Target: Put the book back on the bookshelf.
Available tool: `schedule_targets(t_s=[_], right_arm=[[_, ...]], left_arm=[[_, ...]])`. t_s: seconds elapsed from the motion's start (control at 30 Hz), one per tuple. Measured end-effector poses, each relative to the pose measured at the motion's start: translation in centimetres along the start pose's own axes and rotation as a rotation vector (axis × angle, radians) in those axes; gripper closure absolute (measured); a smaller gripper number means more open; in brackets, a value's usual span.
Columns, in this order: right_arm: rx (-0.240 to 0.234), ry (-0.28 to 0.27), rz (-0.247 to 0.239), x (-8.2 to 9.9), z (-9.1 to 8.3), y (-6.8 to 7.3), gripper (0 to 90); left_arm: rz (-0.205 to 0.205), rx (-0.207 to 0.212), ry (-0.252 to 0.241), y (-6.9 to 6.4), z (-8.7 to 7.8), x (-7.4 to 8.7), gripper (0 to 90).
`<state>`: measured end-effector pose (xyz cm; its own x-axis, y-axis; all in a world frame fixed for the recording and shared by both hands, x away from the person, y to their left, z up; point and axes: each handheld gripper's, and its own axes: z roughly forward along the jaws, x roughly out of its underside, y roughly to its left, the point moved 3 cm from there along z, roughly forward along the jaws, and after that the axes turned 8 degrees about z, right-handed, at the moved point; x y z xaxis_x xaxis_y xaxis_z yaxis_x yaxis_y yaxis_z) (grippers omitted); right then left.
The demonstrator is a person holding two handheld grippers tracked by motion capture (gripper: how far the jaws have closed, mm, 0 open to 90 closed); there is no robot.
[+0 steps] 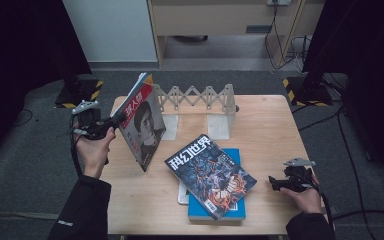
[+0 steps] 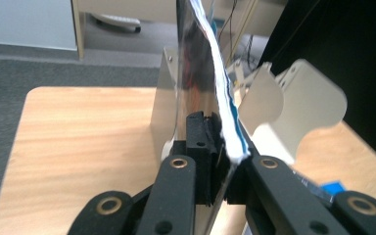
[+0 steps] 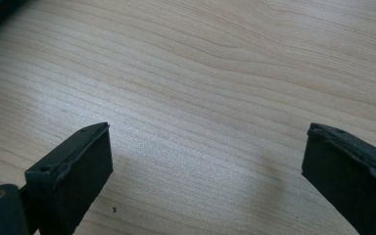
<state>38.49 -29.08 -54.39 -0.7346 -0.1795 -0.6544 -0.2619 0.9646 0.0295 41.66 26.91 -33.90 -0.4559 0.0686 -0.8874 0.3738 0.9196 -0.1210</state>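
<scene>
My left gripper (image 1: 117, 120) is shut on the edge of a thin magazine (image 1: 142, 120) with a red and grey portrait cover. It holds the magazine upright and tilted over the table's left part, just left of a white accordion book rack (image 1: 200, 97). In the left gripper view the jaws (image 2: 220, 142) pinch the glossy magazine (image 2: 200, 73) edge-on, with the rack's white dividers (image 2: 298, 103) right behind it. My right gripper (image 1: 275, 184) rests low at the table's right front. Its jaws (image 3: 208, 161) stand wide open over bare wood.
A dark science-fiction magazine (image 1: 210, 175) lies flat on a blue book (image 1: 230, 212) at the front middle of the wooden table (image 1: 270, 125). Dark stands with striped bases flank the table's far corners. Cables run over the grey floor.
</scene>
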Motion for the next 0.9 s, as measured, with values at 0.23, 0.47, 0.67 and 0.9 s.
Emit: schedule_targets(t_s=[0.23,0.47,0.67,0.9], right_arm=[[0.003,0.001,-0.004,0.1,0.1,0.0,4.9],[-0.001,0.005,-0.005,0.1,0.1,0.1,4.8],[-0.006,0.007,-0.004,0.1,0.1,0.1,4.7],[-0.009,0.007,-0.011,0.1,0.1,0.1,4.7]], left_arm=[[0.007,0.026,0.054,0.3,-0.7,0.5,80.9],[-0.024,0.055,0.115,0.3,1.1,-1.1,75.8],[-0.029,0.000,0.158,0.3,2.2,-1.7,85.0],[-0.041,-0.042,0.063,-0.1,2.8,-2.5,86.0]])
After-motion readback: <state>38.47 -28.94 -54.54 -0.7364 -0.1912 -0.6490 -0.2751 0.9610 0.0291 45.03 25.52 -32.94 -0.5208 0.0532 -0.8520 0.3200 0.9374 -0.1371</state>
